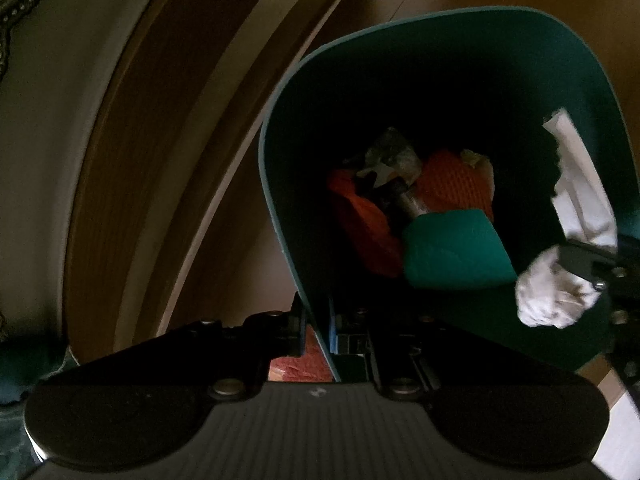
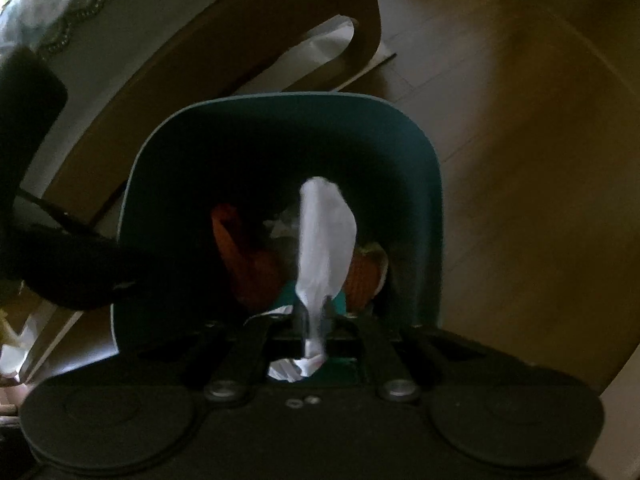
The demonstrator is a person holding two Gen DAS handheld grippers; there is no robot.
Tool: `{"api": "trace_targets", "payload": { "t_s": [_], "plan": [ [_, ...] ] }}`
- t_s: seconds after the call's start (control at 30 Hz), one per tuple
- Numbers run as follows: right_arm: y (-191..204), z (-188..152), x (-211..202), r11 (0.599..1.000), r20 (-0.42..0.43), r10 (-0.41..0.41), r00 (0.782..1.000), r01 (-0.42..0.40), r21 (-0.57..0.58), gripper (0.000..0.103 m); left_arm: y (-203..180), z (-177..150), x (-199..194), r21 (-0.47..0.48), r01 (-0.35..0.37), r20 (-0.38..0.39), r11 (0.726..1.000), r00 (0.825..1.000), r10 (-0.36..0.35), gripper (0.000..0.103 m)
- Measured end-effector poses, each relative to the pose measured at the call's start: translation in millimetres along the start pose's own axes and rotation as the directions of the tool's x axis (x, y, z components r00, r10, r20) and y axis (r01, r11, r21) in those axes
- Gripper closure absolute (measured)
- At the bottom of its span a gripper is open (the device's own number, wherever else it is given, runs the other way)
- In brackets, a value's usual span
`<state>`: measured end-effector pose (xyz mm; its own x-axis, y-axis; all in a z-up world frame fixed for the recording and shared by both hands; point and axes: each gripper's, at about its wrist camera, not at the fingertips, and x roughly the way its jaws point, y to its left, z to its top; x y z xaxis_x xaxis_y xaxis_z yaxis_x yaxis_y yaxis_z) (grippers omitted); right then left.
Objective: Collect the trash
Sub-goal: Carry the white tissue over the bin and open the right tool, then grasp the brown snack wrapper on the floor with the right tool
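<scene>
A dark green trash bin (image 1: 280,160) stands on the floor and holds orange wrappers (image 1: 456,184), a green packet (image 1: 452,248) and crumpled scraps. My left gripper (image 1: 316,328) is shut on the bin's near wall, one finger inside and one outside. My right gripper (image 2: 314,320) is shut on a white tissue (image 2: 326,236) and holds it over the bin's (image 2: 280,100) open mouth. The tissue (image 1: 568,216) and the right gripper (image 1: 600,272) also show at the right of the left wrist view.
A curved wooden frame (image 1: 132,152) of a piece of furniture runs along the left behind the bin. A cloth with beaded trim (image 2: 80,12) lies at the upper left. Wooden floor (image 2: 520,160) stretches to the right of the bin.
</scene>
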<state>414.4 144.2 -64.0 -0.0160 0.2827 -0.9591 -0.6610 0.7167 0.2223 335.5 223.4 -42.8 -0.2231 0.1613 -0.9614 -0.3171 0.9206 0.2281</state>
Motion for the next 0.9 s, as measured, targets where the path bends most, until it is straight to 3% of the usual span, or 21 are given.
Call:
{"api": "trace_targets", "payload": {
  "t_s": [0.17, 0.2, 0.3, 0.4, 0.53, 0.67, 0.9],
  "plan": [
    [1, 0, -4, 0.999, -0.004, 0.025, 1.000, -0.025, -0.029, 0.075, 1, 0, 1, -0.005, 0.001, 0.000, 1.000, 1.000, -0.001, 0.094],
    [-1, 0, -10, 0.999, 0.002, 0.032, 0.999, -0.032, -0.031, 0.069, 1, 0, 1, -0.005, 0.002, 0.001, 1.000, 1.000, -0.002, 0.094],
    [-8, 1, -29, 0.997, 0.043, 0.063, 0.997, -0.061, -0.036, 0.064, 2, 0, 2, -0.007, 0.004, 0.000, 1.000, 1.000, -0.004, 0.094],
    [-29, 12, -51, 0.997, 0.109, 0.072, 0.991, -0.074, 0.014, 0.055, 5, 0, 3, -0.014, 0.005, 0.000, 1.000, 1.000, -0.005, 0.094],
    [-79, 36, -58, 0.996, 0.196, 0.001, 0.981, -0.019, 0.092, 0.048, 8, -1, 5, -0.028, 0.007, -0.002, 1.000, 1.000, -0.007, 0.094],
    [-123, 58, -18, 0.994, 0.172, -0.024, 0.985, 0.005, 0.113, 0.048, 12, -2, 7, -0.037, 0.017, 0.002, 0.999, 1.000, -0.017, 0.094],
    [-143, 64, 95, 0.993, 0.013, -0.002, 1.000, 0.003, -0.117, 0.048, 14, -7, 13, -0.051, 0.020, -0.004, 0.998, 1.000, -0.020, 0.093]
  ]
}}
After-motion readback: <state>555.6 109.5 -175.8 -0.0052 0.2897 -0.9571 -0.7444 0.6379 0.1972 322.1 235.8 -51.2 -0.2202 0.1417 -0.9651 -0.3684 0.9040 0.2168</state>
